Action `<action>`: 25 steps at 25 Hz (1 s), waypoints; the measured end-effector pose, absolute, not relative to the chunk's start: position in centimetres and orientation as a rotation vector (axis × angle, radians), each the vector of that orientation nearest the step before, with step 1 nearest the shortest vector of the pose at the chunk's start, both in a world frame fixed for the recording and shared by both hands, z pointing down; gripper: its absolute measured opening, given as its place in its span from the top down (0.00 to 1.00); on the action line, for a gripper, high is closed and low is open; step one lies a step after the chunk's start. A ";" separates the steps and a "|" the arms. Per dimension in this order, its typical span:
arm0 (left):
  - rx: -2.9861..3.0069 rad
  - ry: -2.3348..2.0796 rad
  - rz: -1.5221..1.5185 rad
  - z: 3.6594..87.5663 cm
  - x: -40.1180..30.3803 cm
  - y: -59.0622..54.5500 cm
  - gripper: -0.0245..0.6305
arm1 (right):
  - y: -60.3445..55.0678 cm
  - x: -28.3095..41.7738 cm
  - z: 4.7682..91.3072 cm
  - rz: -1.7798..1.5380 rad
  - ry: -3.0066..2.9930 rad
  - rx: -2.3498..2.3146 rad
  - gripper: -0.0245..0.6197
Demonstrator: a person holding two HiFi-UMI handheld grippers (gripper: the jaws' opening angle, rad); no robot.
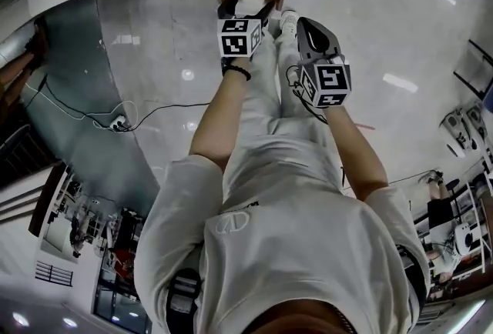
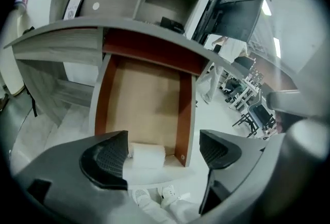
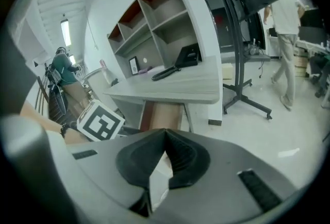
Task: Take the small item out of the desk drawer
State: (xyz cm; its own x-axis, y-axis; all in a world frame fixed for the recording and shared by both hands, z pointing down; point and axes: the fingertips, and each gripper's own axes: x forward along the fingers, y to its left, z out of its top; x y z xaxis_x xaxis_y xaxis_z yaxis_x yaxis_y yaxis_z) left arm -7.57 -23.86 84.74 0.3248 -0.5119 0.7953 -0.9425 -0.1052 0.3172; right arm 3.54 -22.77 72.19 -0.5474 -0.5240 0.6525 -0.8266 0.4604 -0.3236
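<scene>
1. The desk is the biggest thing here. Its curved grey top overhangs the drawer, and the person stands facing the drawer's front, so both tools come at it from above and in front.
2. The drawer stands pulled well out from under the desk top. Its red-brown side walls and bare tan floor are exposed, which leaves a clear way in from above.
3. The left gripper hangs over the drawer's front end, tilted down into it. Its claw is spread wide, and the dark ribbed pads press on nothing. My read is that it is held open like this so it can drop round the target and close.
4. The right gripper sits to the right of the drawer, on the person's side of its front edge. Its claw is pressed together with nothing between the jaws (it looks like the spare hand for this step, kept out of the other's way).
5. The small item is a white roll lying on its side on the drawer's floor, against the drawer's front wall. It lies between the left claw's pads, just beside the left one, and is not yet pinched. Closing cleanly probably calls for centring the claw on it first.
</scene>
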 end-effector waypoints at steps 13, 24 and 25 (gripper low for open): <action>1.598 -1.312 0.757 92.5 -7.2 -23.9 0.28 | -21.9 4.9 77.4 0.956 -2.170 1.187 0.96; 1.551 -1.358 0.884 94.0 -7.2 -23.8 0.28 | -22.3 4.3 79.3 0.980 -2.172 1.175 0.96; 1.557 -1.361 0.900 94.0 -7.2 -23.8 0.28 | -22.2 4.3 79.6 0.983 -2.172 1.171 0.96</action>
State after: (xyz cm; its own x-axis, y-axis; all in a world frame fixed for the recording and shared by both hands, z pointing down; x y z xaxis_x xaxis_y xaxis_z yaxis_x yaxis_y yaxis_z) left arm -7.20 -23.77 94.03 0.1462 -0.3709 0.9171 -0.9891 -0.0381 0.1422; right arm 4.26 -22.22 79.62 -0.5179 -0.5068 0.6892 -0.8523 0.3753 -0.3644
